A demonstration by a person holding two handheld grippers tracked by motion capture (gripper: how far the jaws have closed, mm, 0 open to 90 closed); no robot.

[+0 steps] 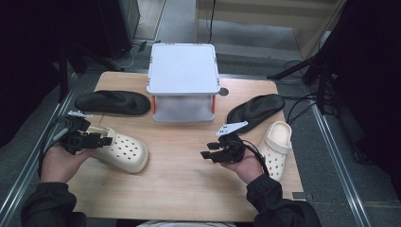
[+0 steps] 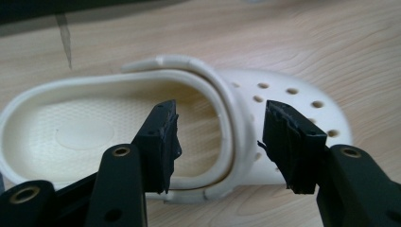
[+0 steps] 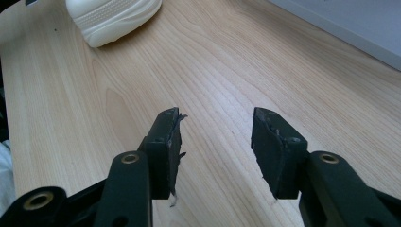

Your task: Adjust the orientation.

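2 open grippers worked the table: the left gripper (image 2: 220,142) straddled a cream clog's (image 2: 142,137) heel strap (image 2: 222,118), which risked slipping free; the right gripper (image 3: 215,151) hovered empty.

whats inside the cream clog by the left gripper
The cream clog holds nothing: its textured footbed lies bare. The toe end, under the holed upper, is covered. The open left gripper hovers at its strap.
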